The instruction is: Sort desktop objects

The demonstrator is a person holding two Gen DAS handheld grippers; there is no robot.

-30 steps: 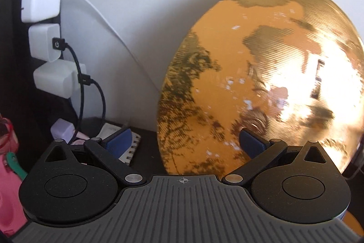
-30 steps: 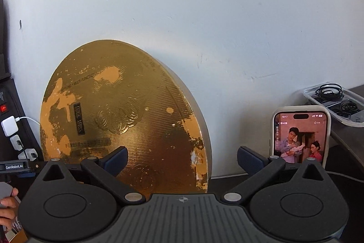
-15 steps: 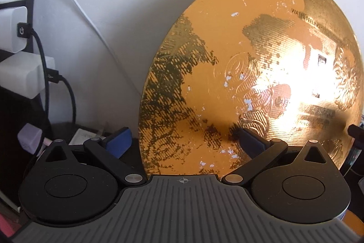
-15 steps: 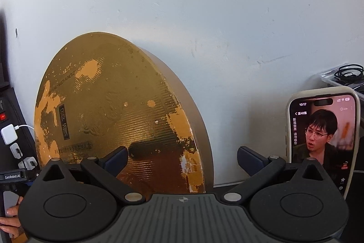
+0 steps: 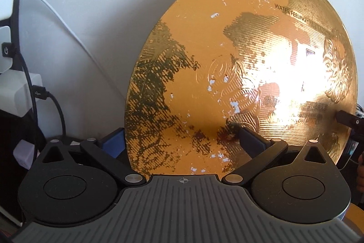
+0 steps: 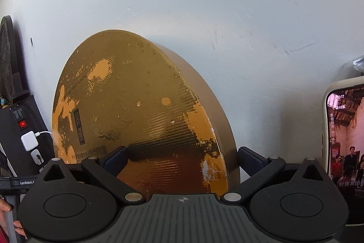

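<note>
The round tin stands on edge and leans back against the wall behind it. Seen from the left gripper, it lies between 12 and 2 o'clock, with the power strip, its plugged chargers and cables at 9 to 10 o'clock. From the right gripper, the tin sits at 11 to 12 o'clock, the propped phone at 3 o'clock, well apart from it, and the power strip at 9 o'clock.

Domestic desk corner, home or home office. Evidence: scuffed white wall; black power strip with lit red switch and white chargers; worn round gold tin leaning on the wall; phone propped upright, playing a drama.
</note>
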